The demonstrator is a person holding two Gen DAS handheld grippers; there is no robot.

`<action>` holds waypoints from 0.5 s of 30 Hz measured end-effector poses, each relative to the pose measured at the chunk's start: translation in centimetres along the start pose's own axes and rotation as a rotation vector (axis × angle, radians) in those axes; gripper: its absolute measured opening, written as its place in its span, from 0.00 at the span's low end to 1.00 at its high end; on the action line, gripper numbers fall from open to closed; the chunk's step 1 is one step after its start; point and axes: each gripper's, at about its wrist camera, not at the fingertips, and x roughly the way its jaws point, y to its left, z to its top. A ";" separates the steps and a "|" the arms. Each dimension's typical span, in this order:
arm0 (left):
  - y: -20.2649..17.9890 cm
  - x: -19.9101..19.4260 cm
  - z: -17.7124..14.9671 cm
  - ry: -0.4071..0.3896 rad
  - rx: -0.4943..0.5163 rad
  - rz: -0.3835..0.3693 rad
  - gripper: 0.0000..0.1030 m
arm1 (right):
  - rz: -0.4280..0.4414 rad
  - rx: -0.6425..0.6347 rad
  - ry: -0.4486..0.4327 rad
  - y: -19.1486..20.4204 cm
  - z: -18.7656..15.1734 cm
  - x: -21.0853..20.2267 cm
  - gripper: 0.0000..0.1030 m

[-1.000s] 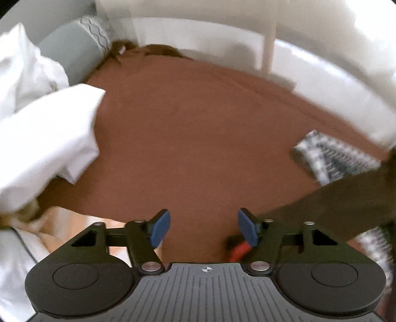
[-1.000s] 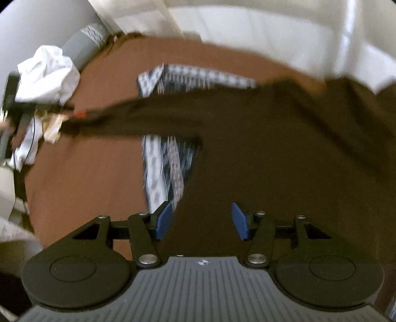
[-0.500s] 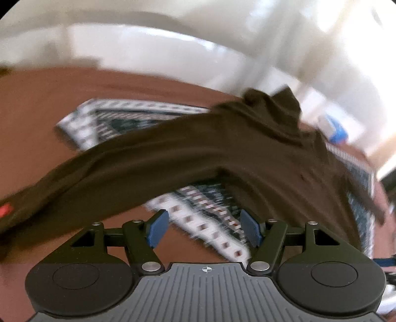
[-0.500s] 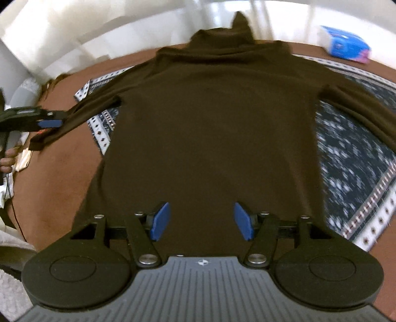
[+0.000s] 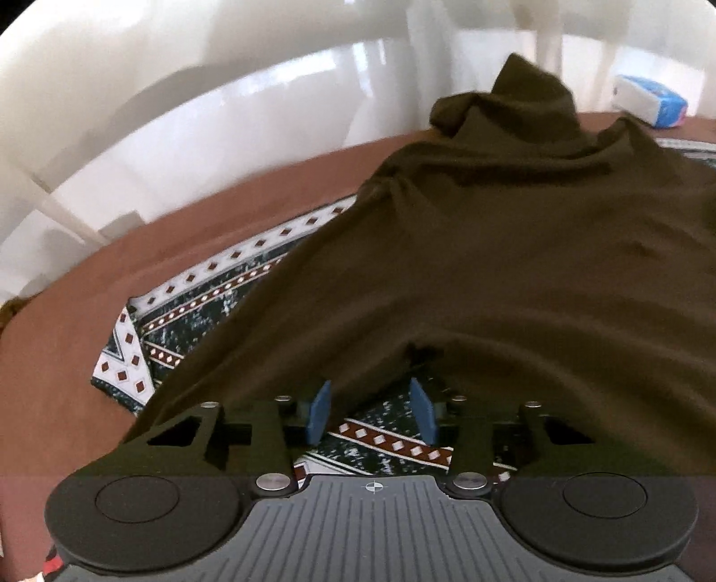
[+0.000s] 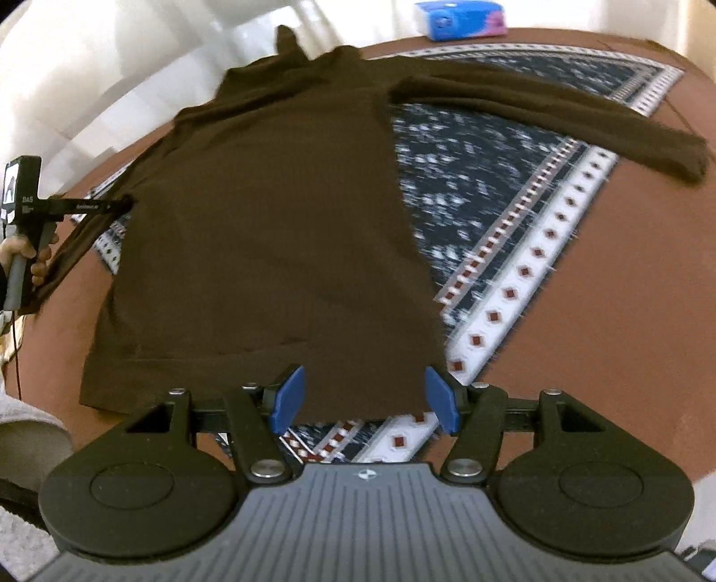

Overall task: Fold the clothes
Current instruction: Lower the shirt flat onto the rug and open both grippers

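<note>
The brown bed [image 6: 604,313] fills both views, and on it lies a patterned cloth [image 6: 514,250] with the dark brown sweater [image 6: 268,224] spread flat across the centre of the right wrist frame, collar toward the top, one sleeve [image 6: 559,116] stretched to the upper right. A blue tissue pack [image 6: 461,18] sits at the top edge. The right hand-held gripper [image 6: 364,396] hovers wide open at the hem, gripping nothing. The left hand-held gripper [image 5: 370,409] appears half open with the other sleeve draped over its fingers; whether it pinches cloth I cannot tell. My read: fold that sleeve across the chest, keep it taut and low, and flatten the wrinkles near the shoulder first.
</note>
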 end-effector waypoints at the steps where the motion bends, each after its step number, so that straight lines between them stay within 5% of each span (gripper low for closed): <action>1: 0.2 0.2 0.0 0.008 0.001 0.003 0.44 | -0.006 0.010 0.002 -0.3 -0.2 0.0 0.64; 5: 0.4 0.6 -0.4 0.031 0.025 0.000 0.30 | -0.028 0.044 0.019 -1.4 -1.0 0.2 0.64; 12: -0.7 0.9 -0.3 0.009 0.101 0.042 0.41 | -0.020 0.066 0.037 -1.4 -1.6 0.9 0.64; 15: -0.6 1.2 0.5 -0.009 0.049 0.029 0.41 | -0.015 0.062 0.042 -1.2 -1.8 1.1 0.64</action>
